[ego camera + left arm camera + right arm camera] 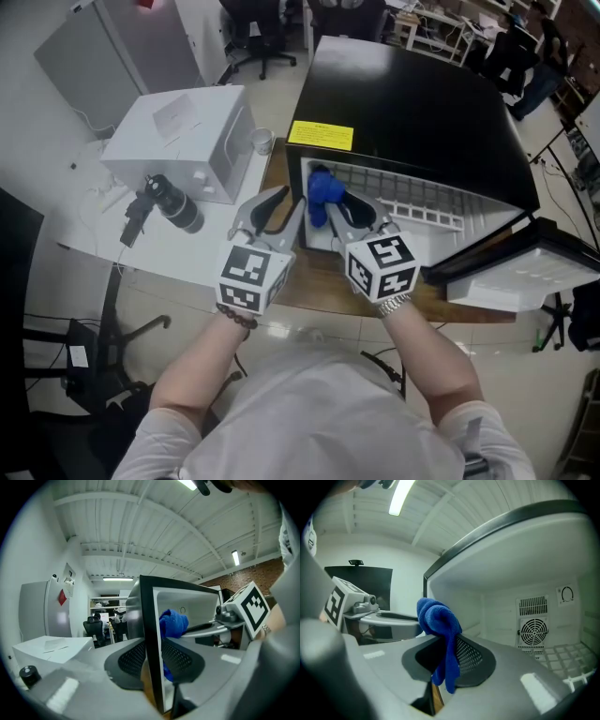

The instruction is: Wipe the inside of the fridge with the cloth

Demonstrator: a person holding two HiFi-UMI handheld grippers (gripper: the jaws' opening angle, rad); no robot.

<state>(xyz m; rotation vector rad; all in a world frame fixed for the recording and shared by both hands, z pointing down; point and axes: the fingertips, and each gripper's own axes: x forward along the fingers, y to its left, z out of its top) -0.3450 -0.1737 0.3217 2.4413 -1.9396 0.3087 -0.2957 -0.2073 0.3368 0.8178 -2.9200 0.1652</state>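
Your right gripper [349, 214] clamps the blue cloth [322, 190] at the left of the open fridge [422, 103] mouth. Left gripper [277, 208] part-open, straddling the fridge's front edge, gripping nothing. Wiping looks barely started; walls and wire shelf [412, 202] remain.

My three cameras
My head camera looks steeply down on the boxy black mini fridge [412, 103]; cameras on my left gripper [278, 208] and right gripper [349, 217] look level along their jaws, close, both catching the crumpled blue cloth [438, 620].
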